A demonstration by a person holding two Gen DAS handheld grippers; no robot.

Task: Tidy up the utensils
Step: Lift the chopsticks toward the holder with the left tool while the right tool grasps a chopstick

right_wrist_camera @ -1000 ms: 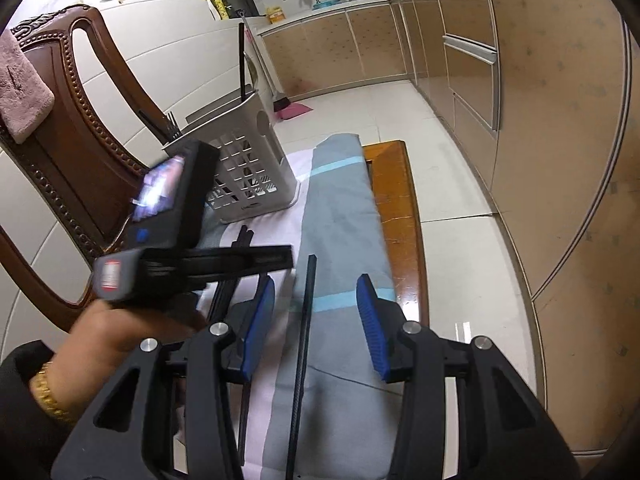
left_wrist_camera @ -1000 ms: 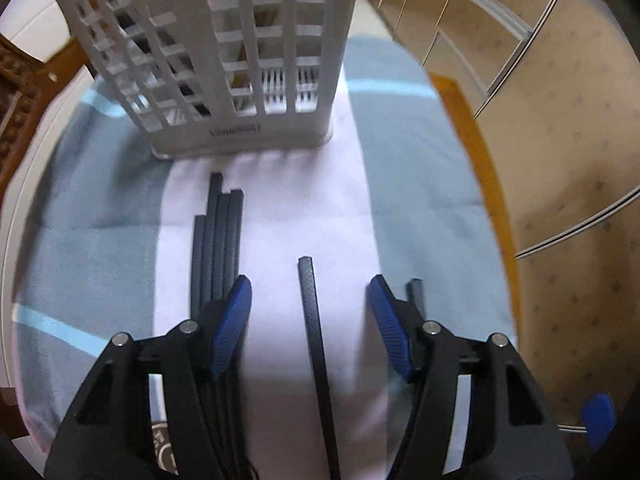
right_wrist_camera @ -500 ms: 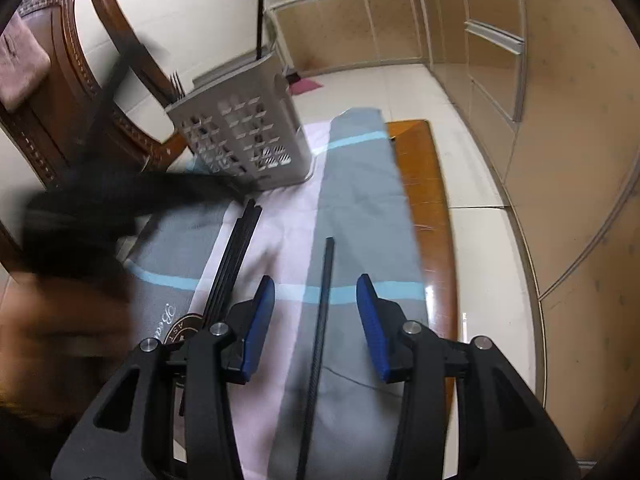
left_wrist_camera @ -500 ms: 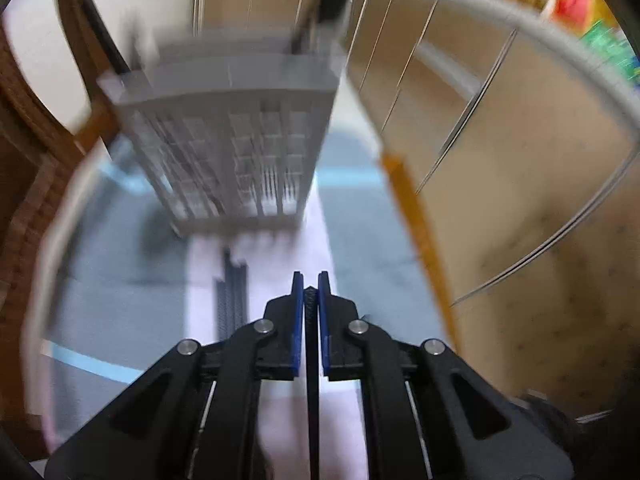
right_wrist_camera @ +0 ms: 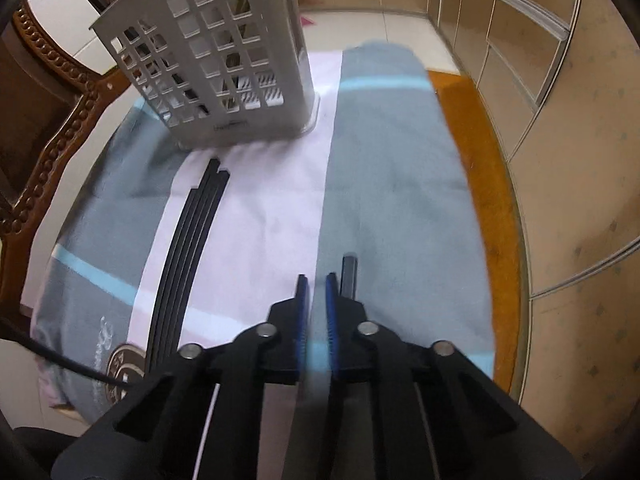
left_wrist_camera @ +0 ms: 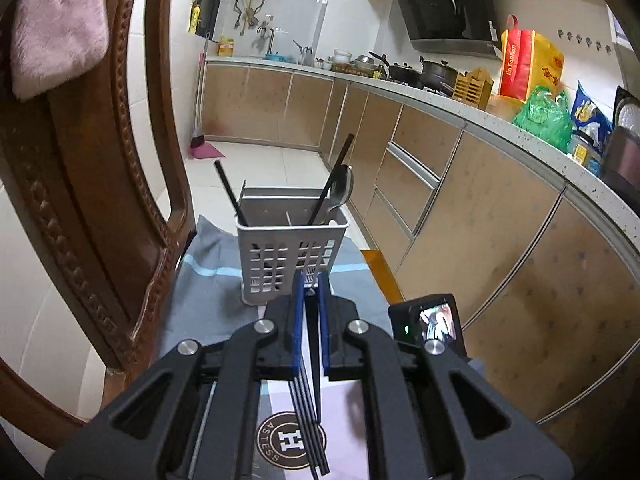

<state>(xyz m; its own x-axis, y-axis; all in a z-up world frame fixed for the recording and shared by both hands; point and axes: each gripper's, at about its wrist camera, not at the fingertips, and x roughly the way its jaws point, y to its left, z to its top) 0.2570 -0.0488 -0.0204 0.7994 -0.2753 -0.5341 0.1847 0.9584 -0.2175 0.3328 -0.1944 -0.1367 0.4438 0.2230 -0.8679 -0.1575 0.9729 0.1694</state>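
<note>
A white slotted caddy (left_wrist_camera: 288,256) stands on the striped cloth (right_wrist_camera: 392,160) and holds a metal spoon (left_wrist_camera: 340,192) and black chopsticks (left_wrist_camera: 230,192). My left gripper (left_wrist_camera: 310,280) hangs above the cloth facing the caddy, shut on one black chopstick (left_wrist_camera: 316,340). A bundle of black chopsticks (right_wrist_camera: 188,240) lies in front of the caddy (right_wrist_camera: 224,60). My right gripper (right_wrist_camera: 316,280) is low over the cloth, its jaws closing to a narrow gap with only cloth showing between them. A single black chopstick (right_wrist_camera: 349,276) pokes out just right of its right finger.
A carved wooden chair (left_wrist_camera: 100,200) stands close on the left with a pink towel (left_wrist_camera: 56,28) over its back. The table's wooden edge (right_wrist_camera: 488,200) runs along the right, and kitchen cabinets (left_wrist_camera: 500,220) lie beyond it. The right gripper's camera unit (left_wrist_camera: 432,324) sits low on the right.
The left gripper closed on a chopstick, rose and tipped up toward the caddy. The right gripper dropped toward the cloth and its jaws came together; the single chopstick now lies outside them.
</note>
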